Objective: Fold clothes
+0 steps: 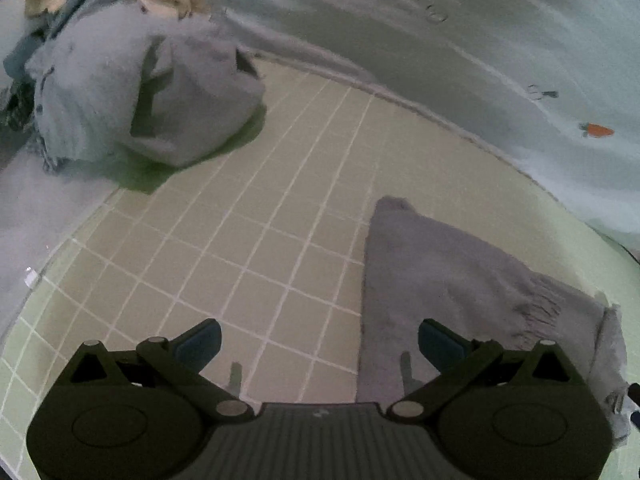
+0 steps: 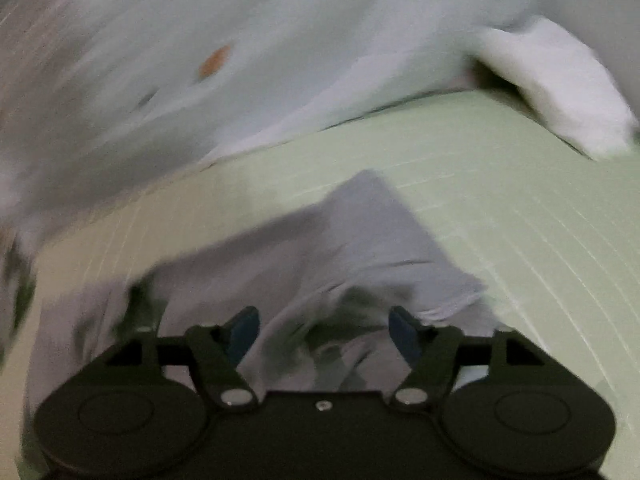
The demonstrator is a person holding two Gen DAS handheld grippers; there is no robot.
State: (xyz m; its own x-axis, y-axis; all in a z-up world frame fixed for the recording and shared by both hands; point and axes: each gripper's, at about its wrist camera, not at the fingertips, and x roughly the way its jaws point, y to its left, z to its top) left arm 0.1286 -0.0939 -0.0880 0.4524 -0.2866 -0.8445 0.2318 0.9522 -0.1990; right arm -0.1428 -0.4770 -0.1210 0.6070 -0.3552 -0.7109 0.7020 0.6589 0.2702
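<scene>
A grey fringed cloth (image 1: 448,280) lies folded on the green gridded mat (image 1: 248,216), at the lower right of the left wrist view. My left gripper (image 1: 319,345) is open and empty, just above the mat at the cloth's left edge. In the blurred right wrist view the same grey cloth (image 2: 344,248) lies rumpled on the mat (image 2: 500,200). My right gripper (image 2: 324,332) is open right over the cloth, its blue pads (image 2: 402,330) either side of a fold; whether they touch it is unclear.
A pile of unfolded clothes (image 1: 132,92), grey, blue and cream, sits at the mat's far left corner. A pale sheet with small carrot prints (image 1: 598,130) surrounds the mat. A white folded item (image 2: 560,88) lies at the far right.
</scene>
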